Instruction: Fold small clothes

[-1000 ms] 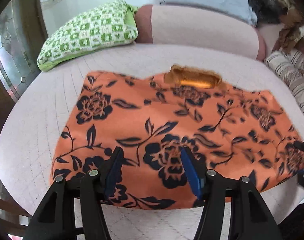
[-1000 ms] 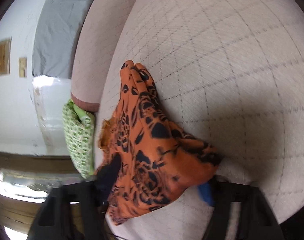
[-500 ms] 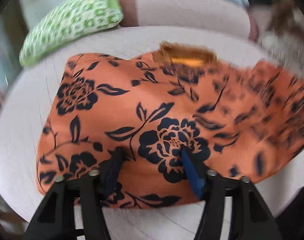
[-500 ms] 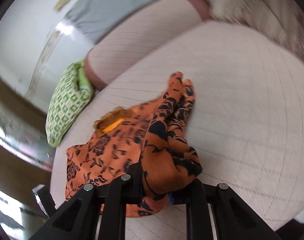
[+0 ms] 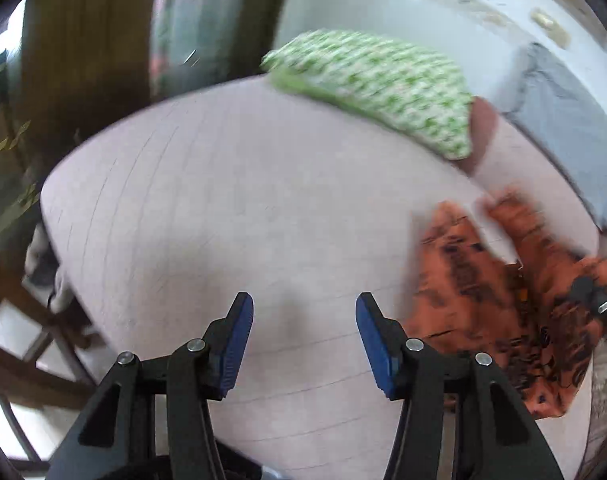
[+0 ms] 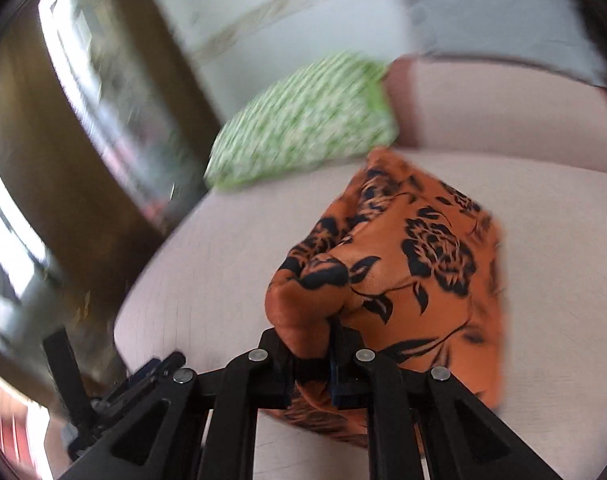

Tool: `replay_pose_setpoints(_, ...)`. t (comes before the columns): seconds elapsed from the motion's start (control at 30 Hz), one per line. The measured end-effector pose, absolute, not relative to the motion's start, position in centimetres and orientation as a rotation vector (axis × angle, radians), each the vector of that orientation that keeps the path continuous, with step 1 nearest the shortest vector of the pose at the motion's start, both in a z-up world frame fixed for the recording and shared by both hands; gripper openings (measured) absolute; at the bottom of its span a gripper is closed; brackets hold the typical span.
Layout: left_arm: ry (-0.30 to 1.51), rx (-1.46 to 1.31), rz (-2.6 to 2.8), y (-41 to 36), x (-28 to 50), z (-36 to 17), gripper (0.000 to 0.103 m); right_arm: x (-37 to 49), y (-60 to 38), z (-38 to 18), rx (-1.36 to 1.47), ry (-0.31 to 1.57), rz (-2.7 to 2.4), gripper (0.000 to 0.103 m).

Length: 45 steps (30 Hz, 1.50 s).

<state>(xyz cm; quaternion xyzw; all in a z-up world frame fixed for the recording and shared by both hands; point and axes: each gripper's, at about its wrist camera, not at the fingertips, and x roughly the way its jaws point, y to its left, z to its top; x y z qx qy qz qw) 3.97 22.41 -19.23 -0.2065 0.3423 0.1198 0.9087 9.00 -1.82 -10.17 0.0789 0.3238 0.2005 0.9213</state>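
While both wrist views were smeared with blur, I could still read the main layout. My right tool was clenched on a bunched fold of the orange floral garment, with its jaws still drawing together; the cloth filled the gap between the pads and bulged out just above them. From that pinch the garment spread away across the pale quilted cushion, doubled over on itself, with the black flower print facing up. Its far corner lay close to the green-and-white checked pillow, though I could not tell whether they touched.

My left tool stood released, jaws parted about halfway, the blue pads bare and nothing between them. It pointed down at a plain stretch of the cushion, apart from the garment. In the left wrist view the garment sat at the right side of the frame, heavily blurred, and the black tip of the right tool showed at its right edge.

The checked pillow leaned at the back of the cushion against a pinkish bolster. A grey cloth hung over the bolster. A dark wooden frame with glass stood beyond the left of the cushion. Finer detail of the garment's edges and seams was not readable.
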Motion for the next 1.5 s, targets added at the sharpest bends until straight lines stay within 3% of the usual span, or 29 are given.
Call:
replay_pose_setpoints(0.17, 0.696, -0.489, 0.217, 23.2, 4.4, -20.1, 0.053, 12.2, 3.4, -20.1, 0.044, 0.924, 0.406, 0.013)
replay_pose_setpoints(0.57, 0.678, -0.465, 0.168, 22.3, 4.0, -19.0, 0.054, 7.6, 0.1, -11.1, 0.214, 0.613, 0.454, 0.013)
replay_pose_setpoints(0.63, 0.679, -0.478, 0.173, 22.4, 4.0, -19.1, 0.054, 6.8, 0.4, -12.4, 0.201, 0.61, 0.487, 0.013)
replay_pose_setpoints(0.77, 0.699, -0.477, 0.167, 22.3, 4.0, -19.4, 0.054, 9.8, 4.5, -20.6, 0.046, 0.911, 0.531, 0.018)
replay_pose_setpoints(0.8, 0.699, -0.468, 0.156, 22.1, 4.0, -19.4, 0.054, 9.4, 4.1, -21.1, 0.069, 0.874, 0.561, 0.018)
replay_pose_setpoints(0.87, 0.693, -0.458, 0.13, 21.8, 4.1, -19.3, 0.054, 8.8, 3.4, -19.9, 0.09, 0.82, 0.58, 0.026)
replay_pose_setpoints(0.93, 0.687, -0.448, 0.104, 21.4, 4.0, -19.0, 0.054, 8.5, 2.9, -18.8, 0.097, 0.823, 0.63, 0.079)
replay_pose_setpoints(0.97, 0.684, -0.444, 0.088, 21.1, 3.9, -18.9, 0.054, 8.2, 2.5, -18.3, 0.101, 0.82, 0.654, 0.085)
replay_pose_setpoints(1.3, 0.767, -0.426, -0.161, 16.5, 5.3, -18.7, 0.054, 6.4, -9.3, -17.0, 0.465, 0.73, 0.59, 0.087)
replay_pose_setpoints(1.5, 0.787, -0.434, -0.162, 15.6, 5.6, -17.9, 0.054, 6.7, -10.6, -17.5, 0.514, 0.743, 0.634, 0.087)
